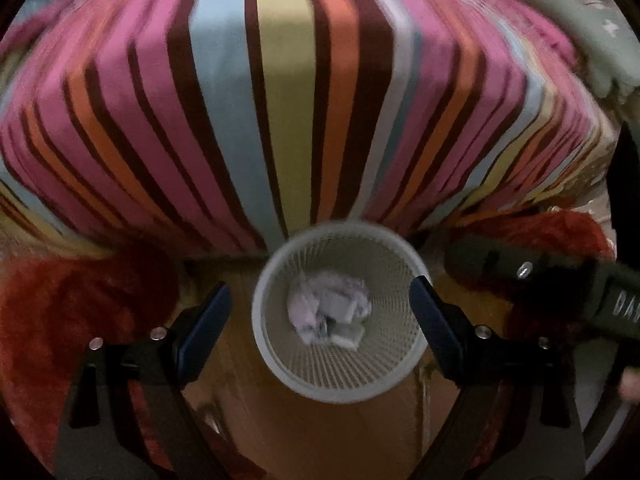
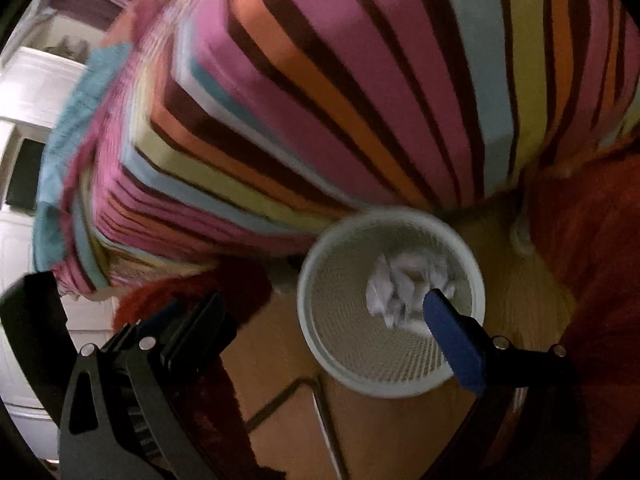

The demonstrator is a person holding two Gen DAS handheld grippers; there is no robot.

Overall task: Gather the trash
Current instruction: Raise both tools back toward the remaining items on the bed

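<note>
In the left wrist view, the left hand-held gripper (image 1: 320,304) has its blue-padded jaws spread wide with nothing pinched between them. Seen through the gap between them, a white mesh wastebasket (image 1: 264,320) stands on the wooden floor (image 1: 312,440) in the lower middle of the frame. Crumpled white paper trash (image 1: 328,308) lies at the bottom of the basket. Just above the basket rises the side of a bed with a striped cover (image 1: 280,100), filling the upper half. A red shaggy rug (image 1: 60,312) lies at lower left and right.

In the right wrist view, the right hand-held gripper (image 2: 320,328) is likewise spread and empty, one blue pad (image 2: 452,344) overlapping the basket (image 2: 332,320) at lower right of centre. The paper wads (image 2: 400,284) sit inside it. White furniture (image 2: 28,92) shows at the left edge
</note>
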